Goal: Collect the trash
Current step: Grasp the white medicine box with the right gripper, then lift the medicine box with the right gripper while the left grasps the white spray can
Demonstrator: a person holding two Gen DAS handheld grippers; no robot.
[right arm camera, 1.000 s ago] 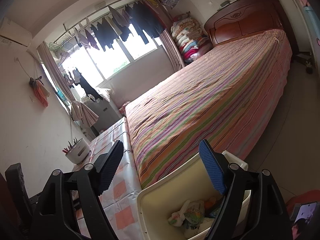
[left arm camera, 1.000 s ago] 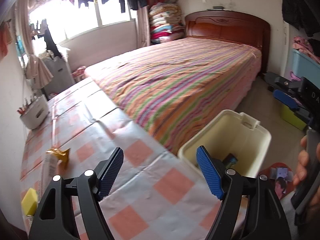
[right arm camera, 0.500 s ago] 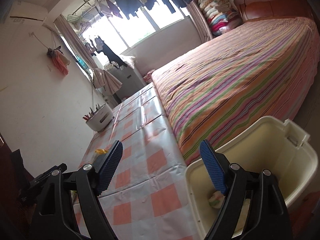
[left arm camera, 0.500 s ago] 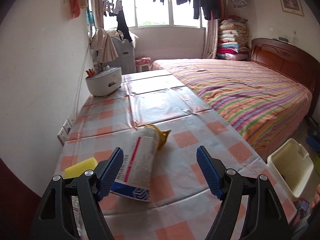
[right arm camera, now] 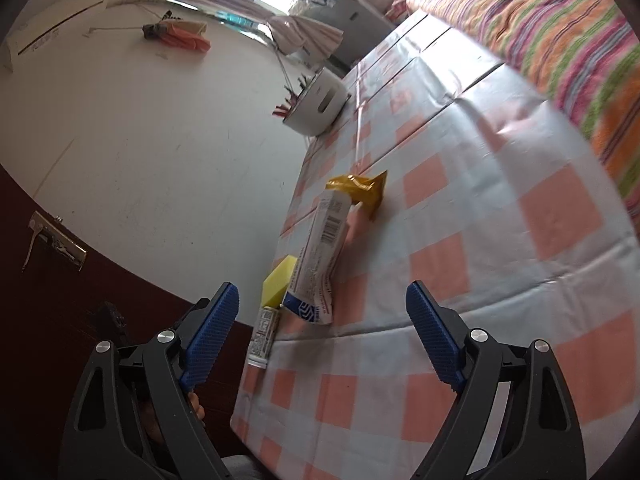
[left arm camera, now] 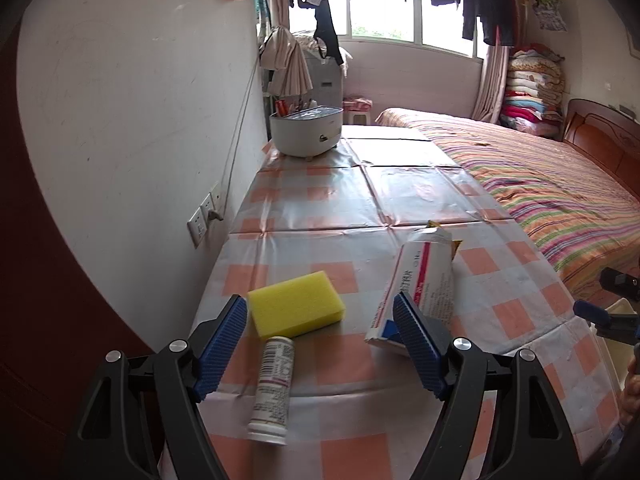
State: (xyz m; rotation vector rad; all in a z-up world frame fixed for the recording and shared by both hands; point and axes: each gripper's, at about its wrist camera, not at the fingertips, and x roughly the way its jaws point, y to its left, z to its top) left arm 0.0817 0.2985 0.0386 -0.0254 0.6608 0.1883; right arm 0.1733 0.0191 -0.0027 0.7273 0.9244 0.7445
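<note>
On the checked tablecloth lie a small white bottle (left arm camera: 273,390) on its side, a yellow sponge (left arm camera: 295,303), a white and blue paper bag (left arm camera: 420,286) and a crumpled yellow wrapper (right arm camera: 362,190) behind it. My left gripper (left arm camera: 320,348) is open and empty, just above the bottle and sponge. My right gripper (right arm camera: 322,336) is open and empty over the table's near edge, with the bag (right arm camera: 320,264), sponge (right arm camera: 278,282) and bottle (right arm camera: 264,334) ahead and to its left.
A white pot (left arm camera: 306,130) with utensils stands at the table's far end by the wall. A striped bed (left arm camera: 552,184) runs along the table's right side. A cream bin's rim (left arm camera: 622,312) shows at the right edge, below the table.
Both grippers have swung left from the bin by the bed to the table. The left one has dropped close over the bottle and sponge. Both stayed open.
</note>
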